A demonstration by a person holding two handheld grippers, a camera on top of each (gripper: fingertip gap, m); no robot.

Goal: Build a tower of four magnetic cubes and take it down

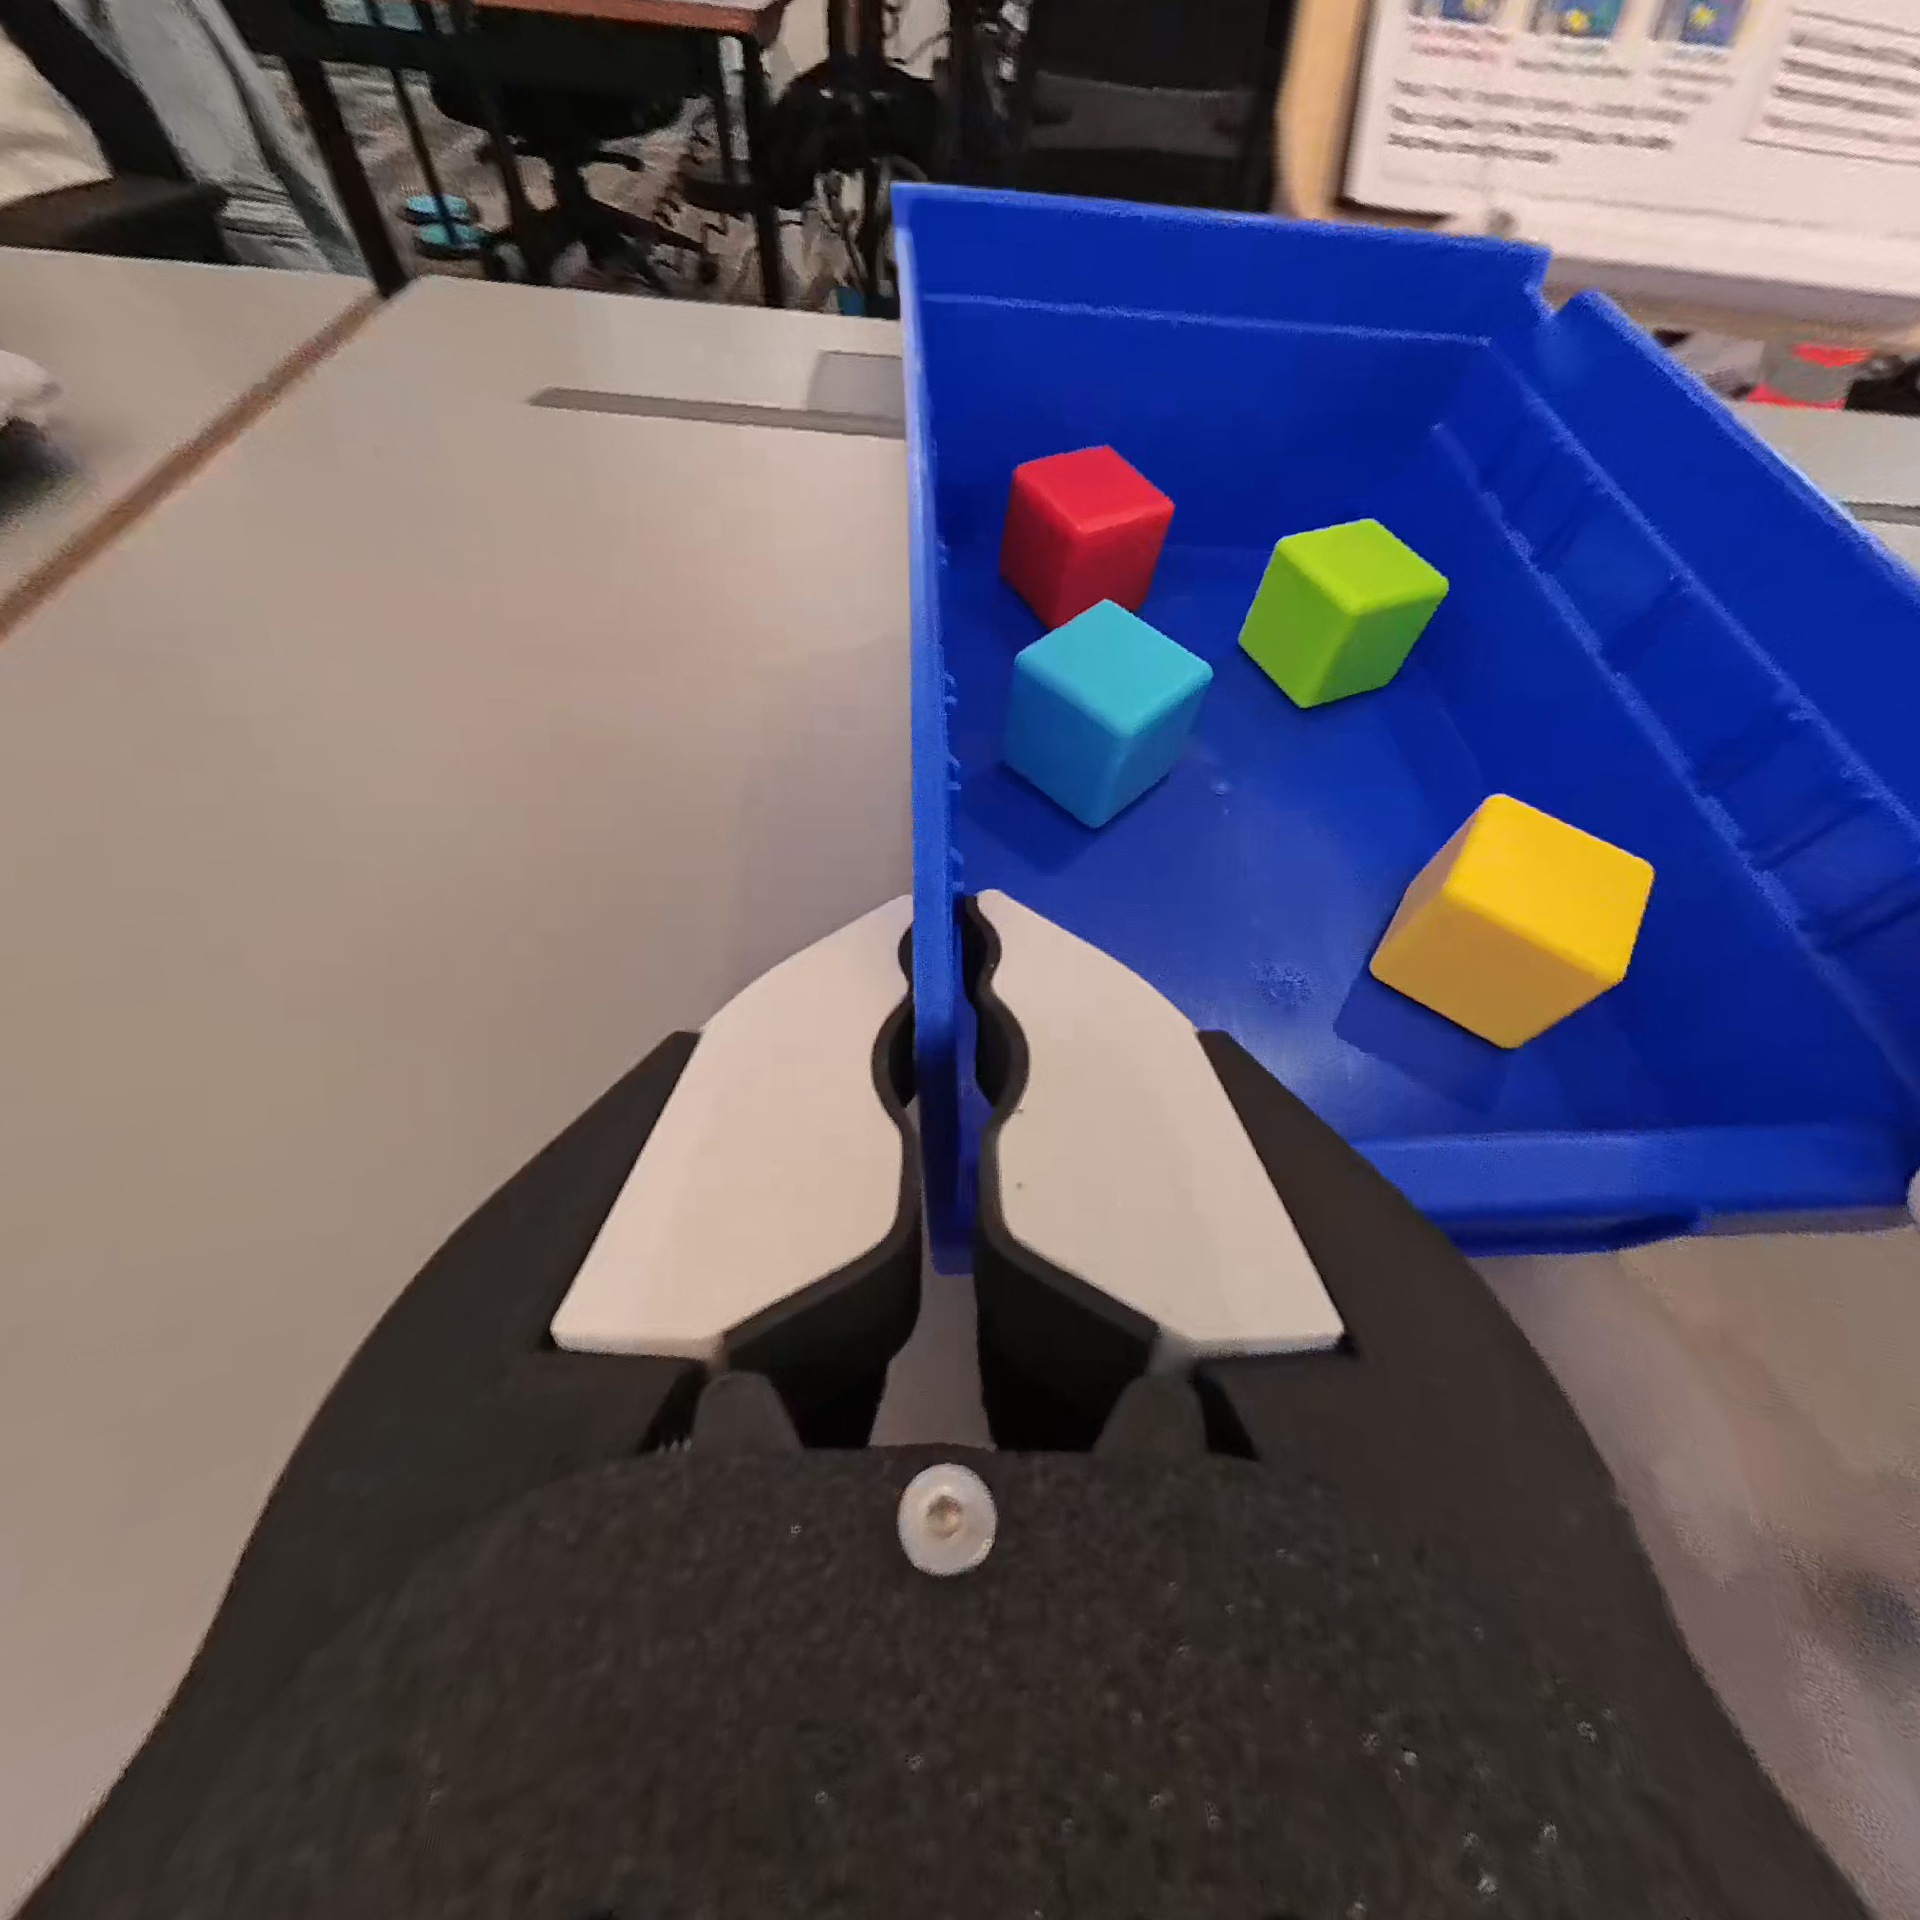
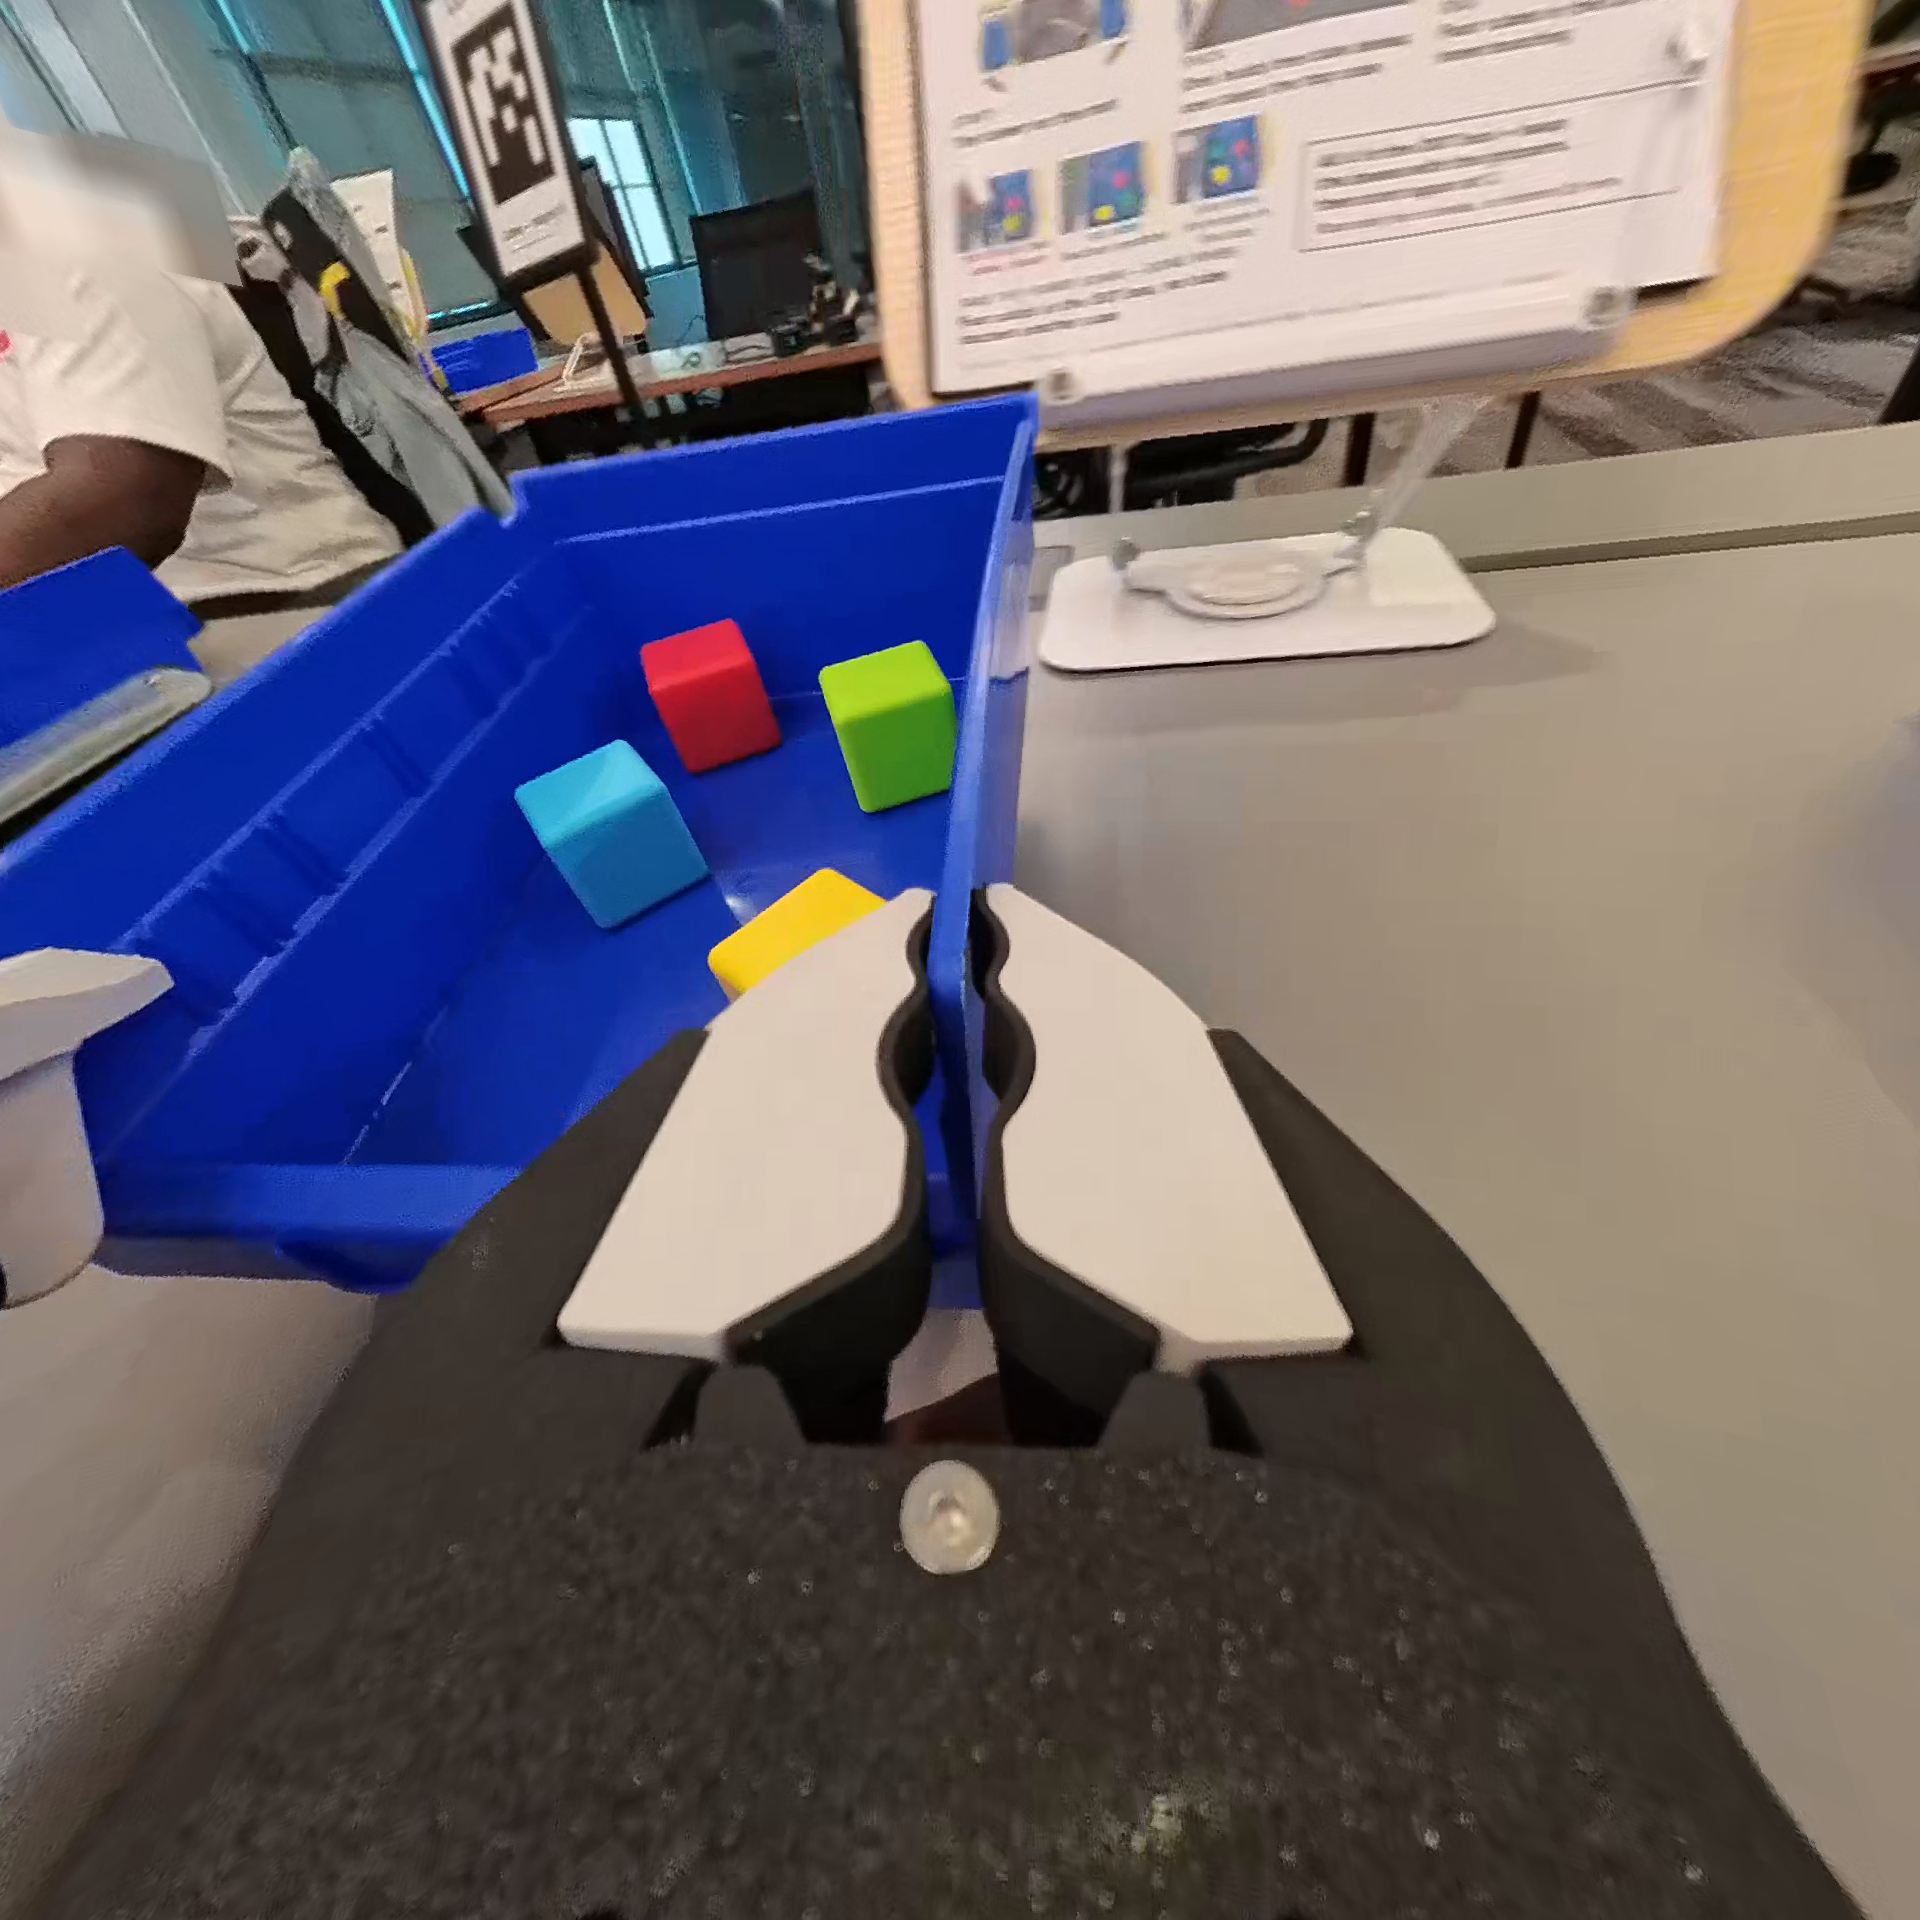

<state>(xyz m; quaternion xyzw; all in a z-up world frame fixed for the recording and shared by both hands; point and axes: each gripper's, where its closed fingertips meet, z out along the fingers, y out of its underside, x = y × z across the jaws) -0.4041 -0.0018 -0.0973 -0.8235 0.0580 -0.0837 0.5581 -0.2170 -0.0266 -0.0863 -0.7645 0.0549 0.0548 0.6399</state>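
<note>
A blue bin (image 1: 1195,312) stands on the grey table and holds a red cube (image 1: 1086,530), a light blue cube (image 1: 1101,712), a green cube (image 1: 1340,613) and a yellow cube (image 1: 1512,920), all loose on its floor. My left gripper (image 1: 940,914) is shut on the bin's left side wall. In the right wrist view my right gripper (image 2: 951,909) is shut on the bin's right side wall (image 2: 987,675). There the red cube (image 2: 712,696), green cube (image 2: 888,722), light blue cube (image 2: 613,831) and partly hidden yellow cube (image 2: 790,925) show inside.
A sign board on a white stand (image 2: 1268,603) stands behind the bin on the right. A second blue bin (image 2: 83,623) and a person in a white shirt (image 2: 156,416) are at the left. The other gripper's finger (image 2: 52,1039) shows at the left edge.
</note>
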